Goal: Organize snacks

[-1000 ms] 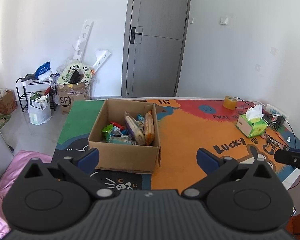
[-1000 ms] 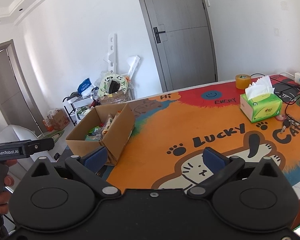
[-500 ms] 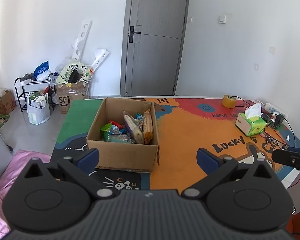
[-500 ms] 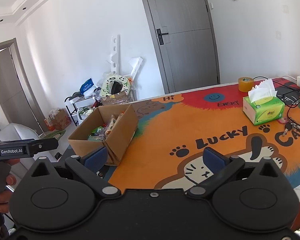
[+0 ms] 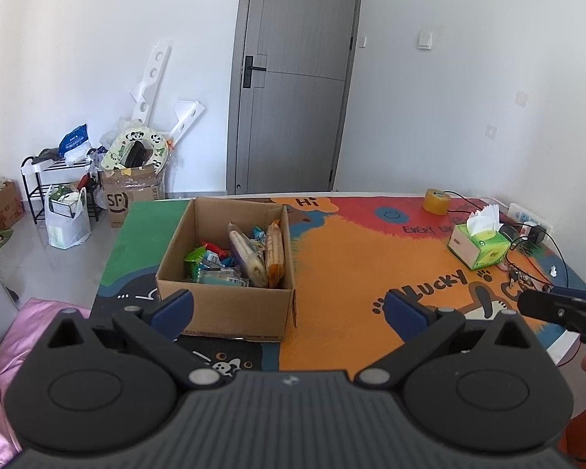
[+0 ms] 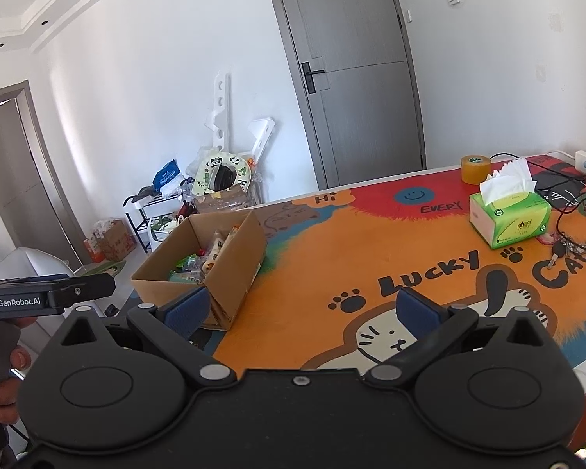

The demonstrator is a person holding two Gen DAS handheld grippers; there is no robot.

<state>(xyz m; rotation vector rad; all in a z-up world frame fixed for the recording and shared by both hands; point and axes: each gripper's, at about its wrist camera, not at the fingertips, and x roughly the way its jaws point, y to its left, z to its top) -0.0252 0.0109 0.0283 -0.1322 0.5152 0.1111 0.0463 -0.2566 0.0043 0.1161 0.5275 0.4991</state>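
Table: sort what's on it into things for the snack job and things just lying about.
For the job:
cardboard box
snack packets inside it
left gripper, open
right gripper, open

Lying about:
tissue box
tape roll
keys
cables

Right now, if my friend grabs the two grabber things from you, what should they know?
Left gripper: open, holding nothing, hanging before the cardboard box.
Right gripper: open, holding nothing, above the mat's cat drawing.
Snacks: all those visible are in the box, some packets standing on edge. The box sits on the colourful mat, towards its green end.
Done: no snacks lie loose on the mat.
Left: probably nothing to gather; maybe tidy the packets. The tissue box, tape roll and keys are not snacks.
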